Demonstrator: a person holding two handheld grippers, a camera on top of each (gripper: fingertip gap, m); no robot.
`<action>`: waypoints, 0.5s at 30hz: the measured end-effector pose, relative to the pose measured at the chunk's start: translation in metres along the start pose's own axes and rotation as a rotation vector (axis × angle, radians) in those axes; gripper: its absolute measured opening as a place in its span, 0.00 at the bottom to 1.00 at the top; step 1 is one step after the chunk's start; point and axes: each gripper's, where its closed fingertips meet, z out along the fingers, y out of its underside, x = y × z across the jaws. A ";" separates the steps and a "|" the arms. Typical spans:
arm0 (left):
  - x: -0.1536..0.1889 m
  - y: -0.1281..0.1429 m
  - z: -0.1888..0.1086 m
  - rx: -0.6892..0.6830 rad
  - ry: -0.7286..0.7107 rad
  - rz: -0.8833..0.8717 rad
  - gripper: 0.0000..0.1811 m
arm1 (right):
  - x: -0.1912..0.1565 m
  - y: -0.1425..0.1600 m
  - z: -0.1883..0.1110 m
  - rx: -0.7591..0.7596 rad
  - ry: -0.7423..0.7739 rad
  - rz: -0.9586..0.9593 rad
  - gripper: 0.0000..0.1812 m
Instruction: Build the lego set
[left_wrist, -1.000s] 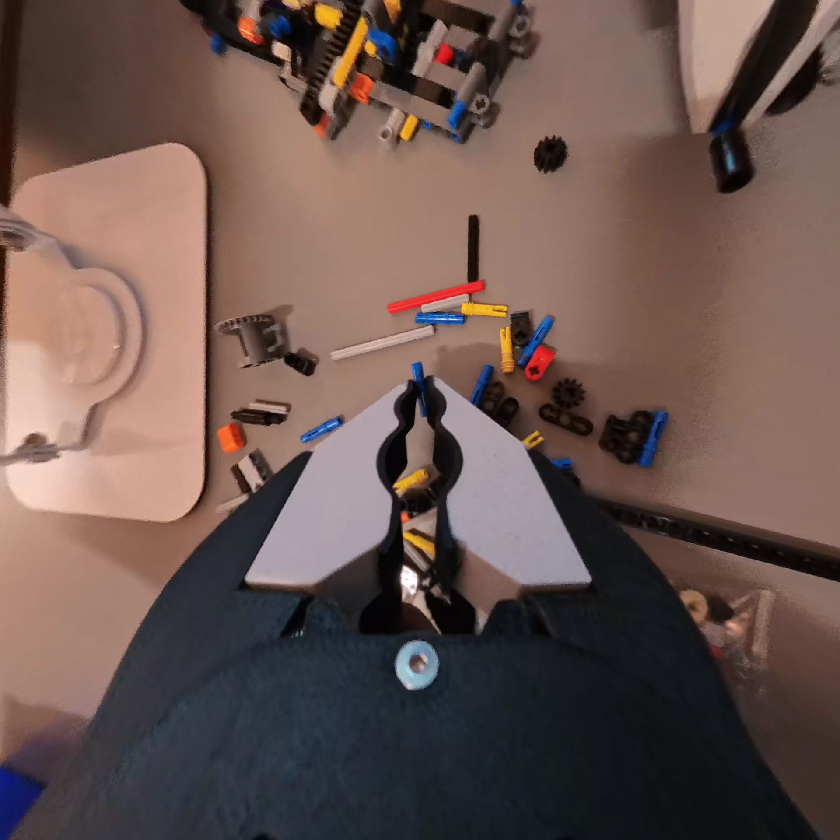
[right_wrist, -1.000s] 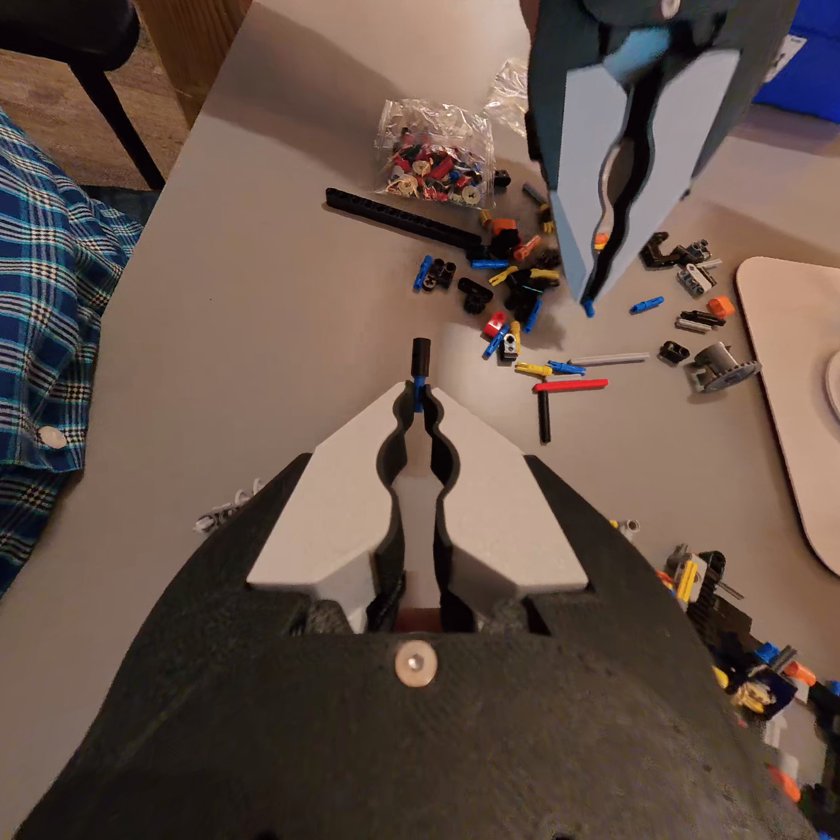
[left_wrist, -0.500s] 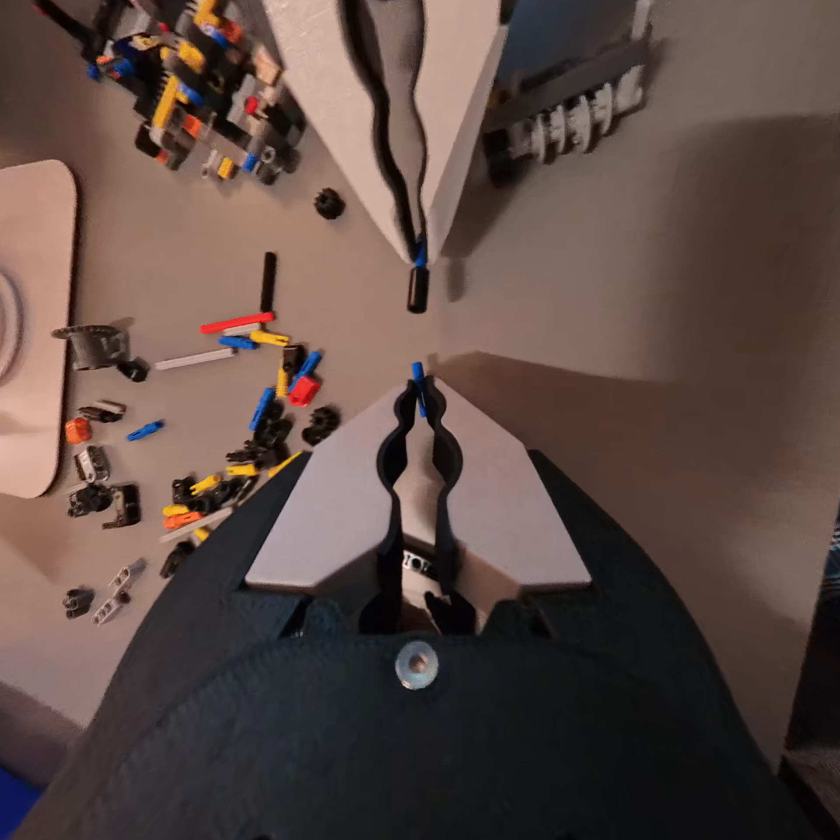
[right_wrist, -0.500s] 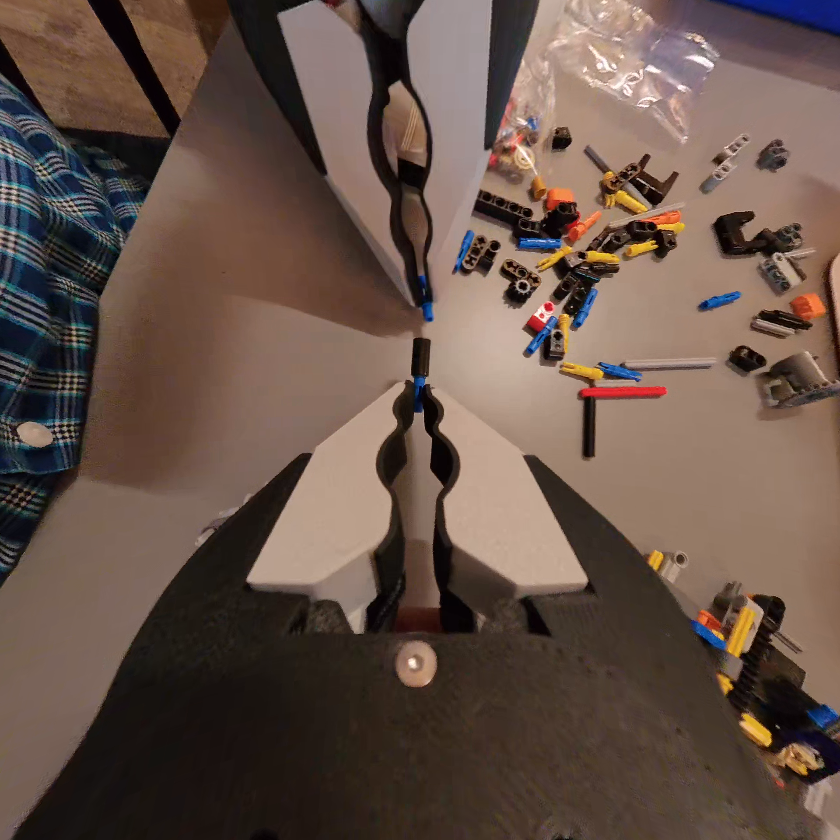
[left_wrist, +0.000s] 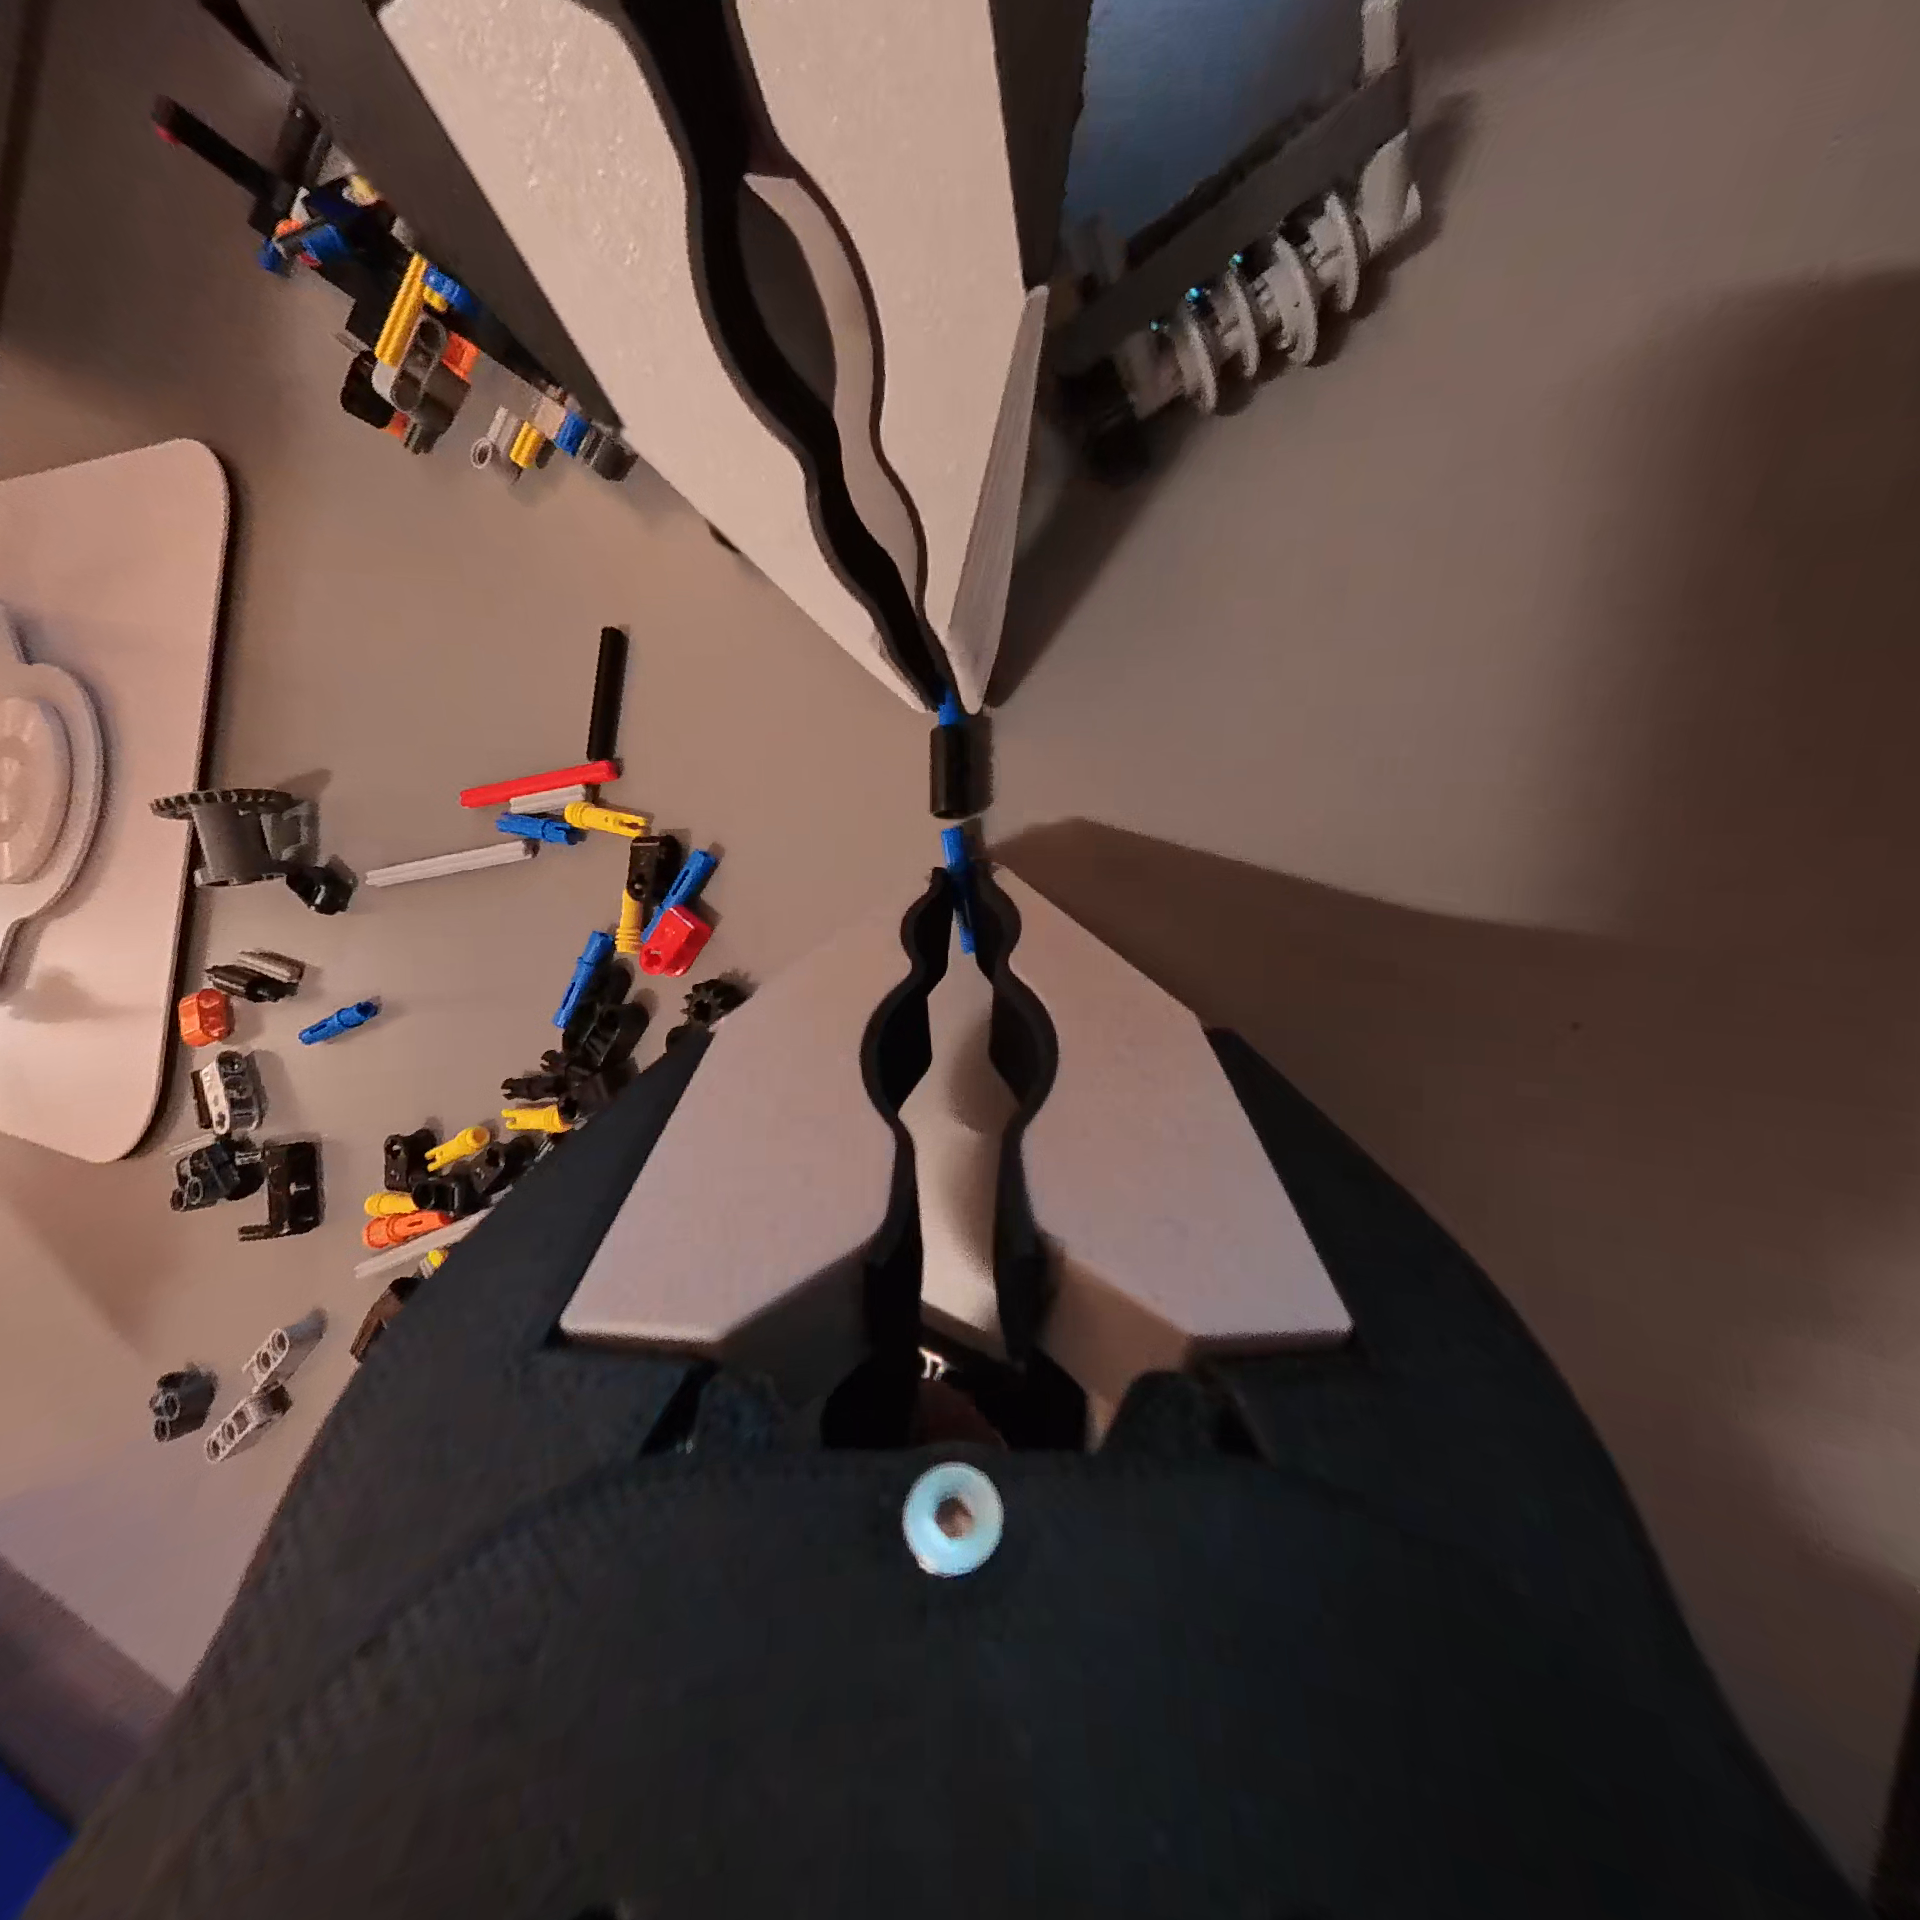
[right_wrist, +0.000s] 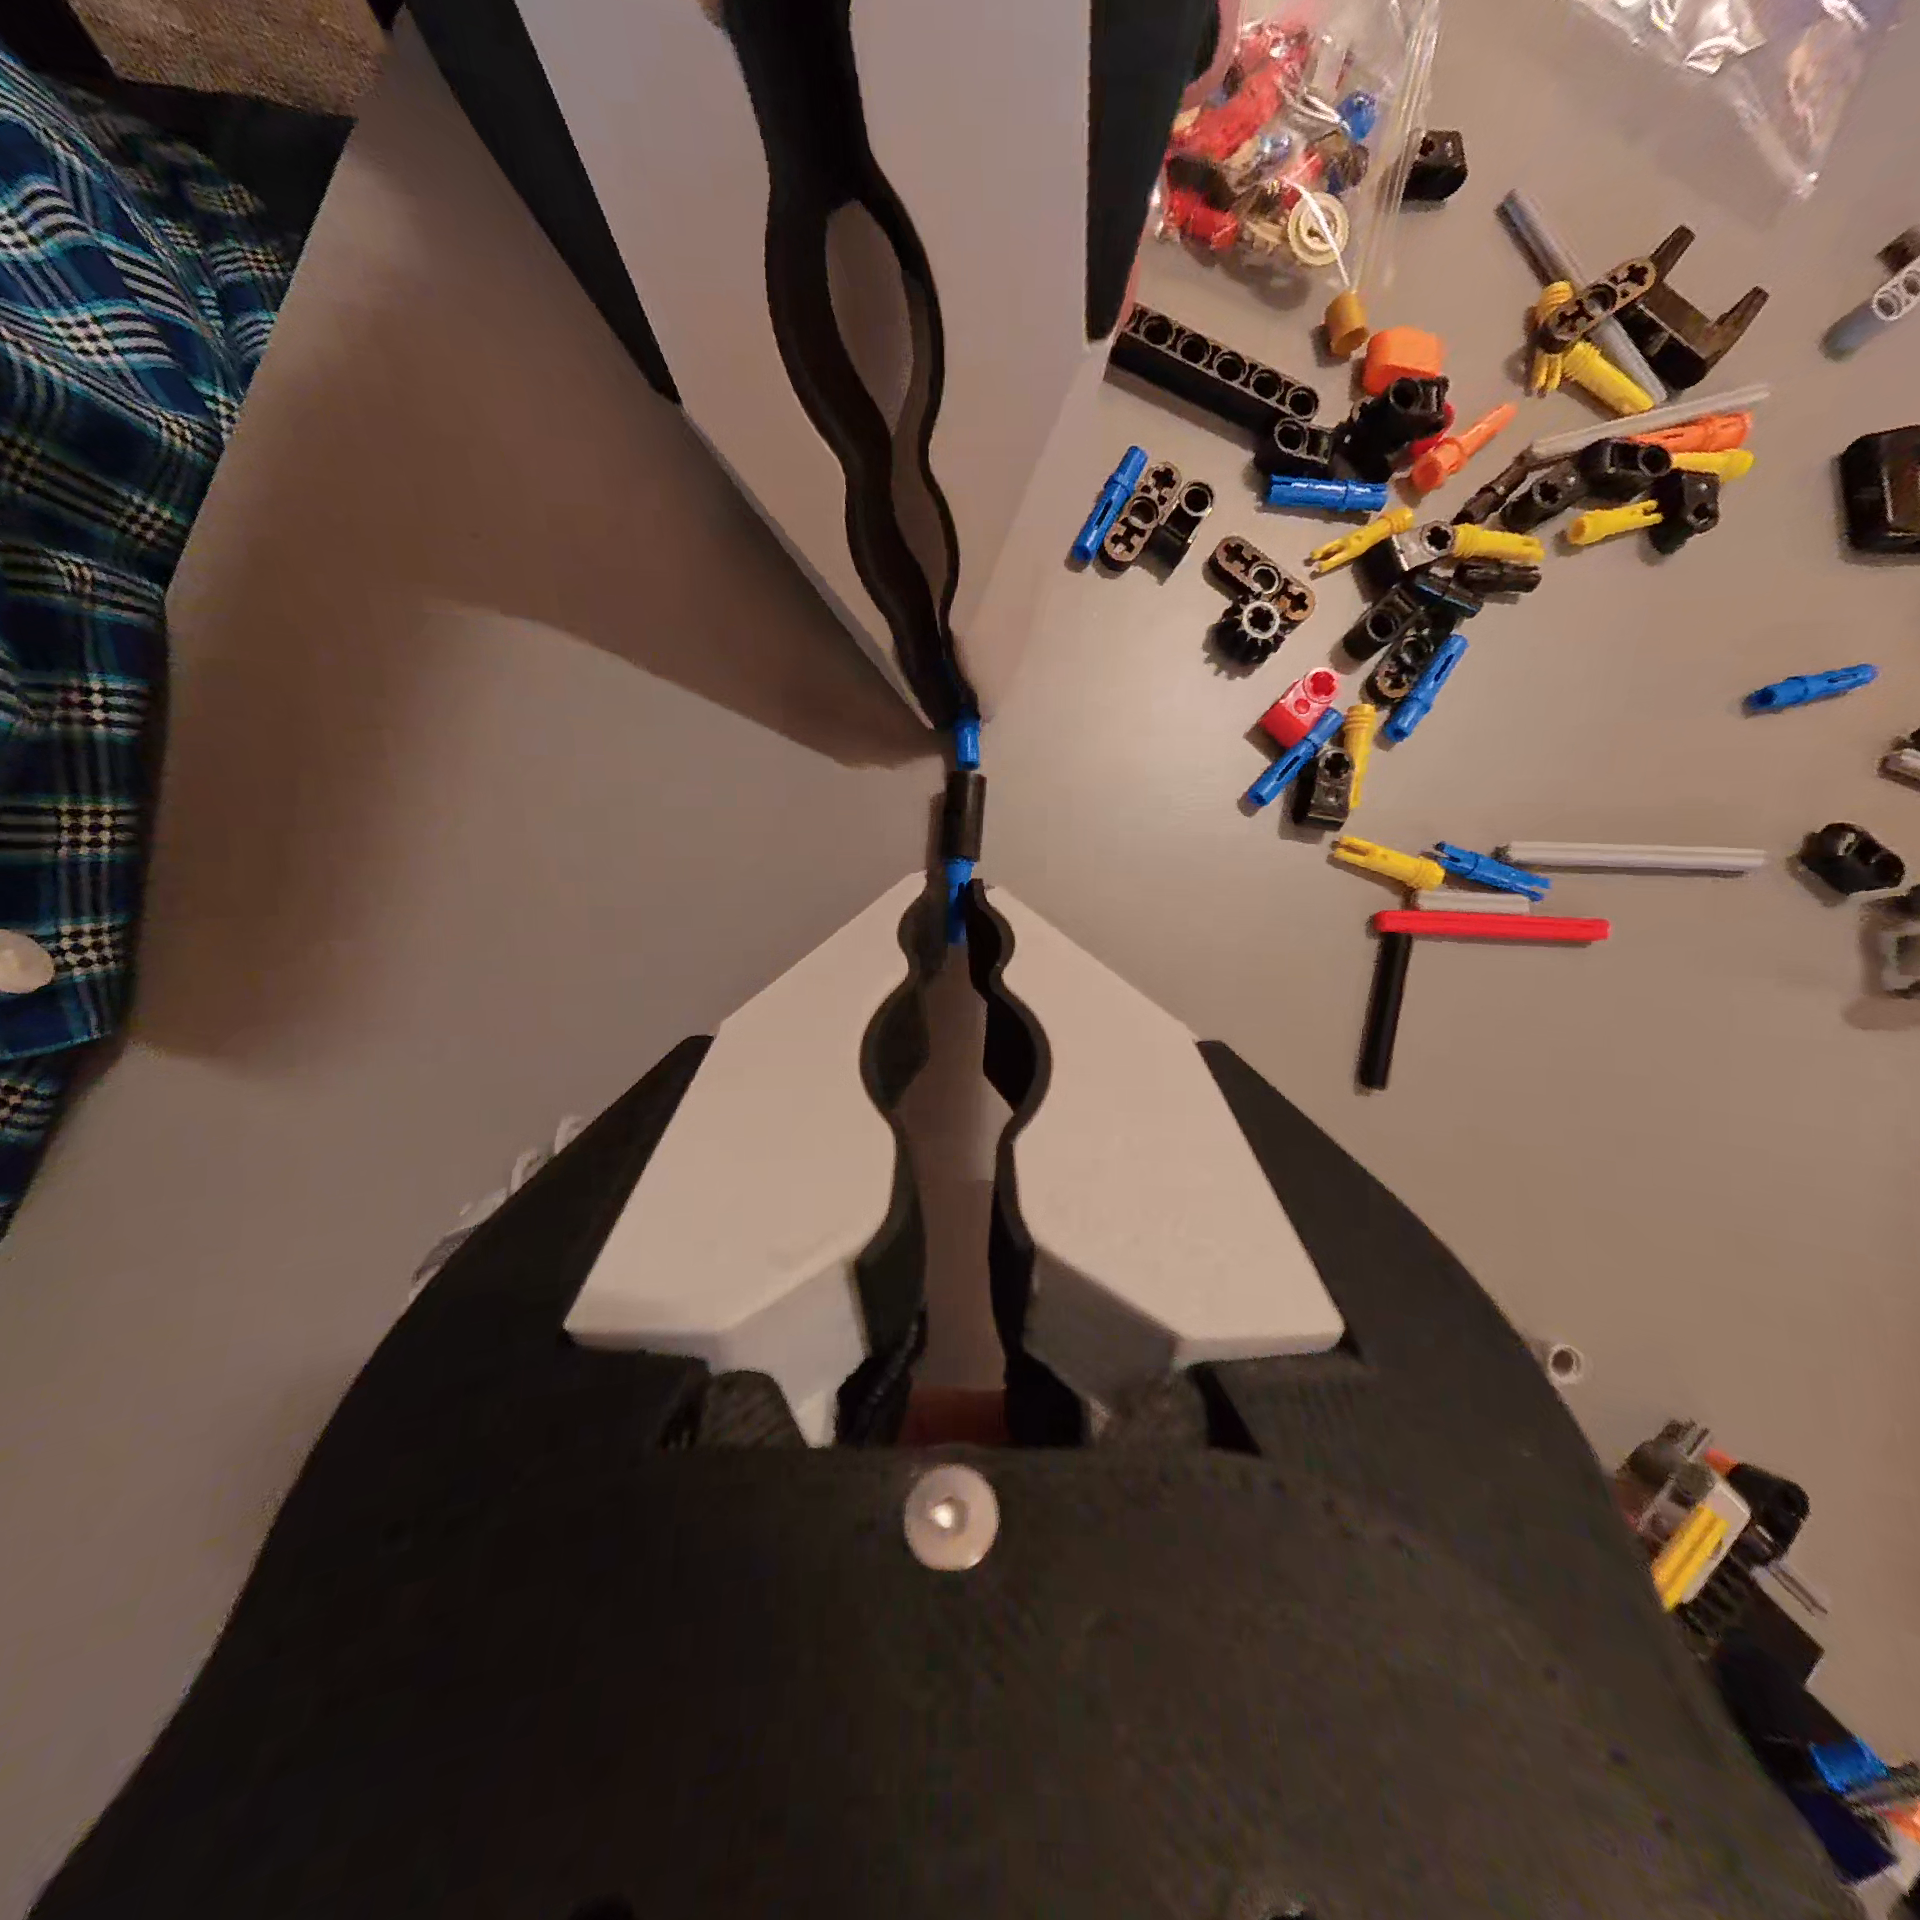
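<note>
2 grippers meet tip to tip at frame centre above a grey table (left_wrist: 1455, 675). The left gripper (left_wrist: 961, 902) is clenched on 1 blue pin (left_wrist: 954, 854); the right gripper (right_wrist: 958, 902) grips a second pin (right_wrist: 954, 883) capped by 1 black sleeve (right_wrist: 961, 812). Half a second ago, a wider gap separated pin and sleeve. Loose parts (right_wrist: 1434, 582) scatter at right; plaid fabric (right_wrist: 94, 416) fills the upper left.

The partly built model (left_wrist: 416, 343) is largely hidden behind the right gripper (left_wrist: 951, 691). The clear bag (right_wrist: 1704, 62) is cut off by the top edge.
</note>
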 end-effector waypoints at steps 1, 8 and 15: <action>0.000 -0.001 0.000 0.007 -0.003 -0.005 0.01 | 0.000 0.000 0.001 -0.002 -0.005 -0.002 0.00; -0.002 -0.003 0.002 0.029 -0.023 -0.008 0.01 | 0.001 0.001 0.002 -0.005 -0.036 0.009 0.00; -0.002 -0.003 0.002 0.027 -0.031 0.014 0.01 | 0.002 0.000 0.002 0.009 -0.043 -0.010 0.00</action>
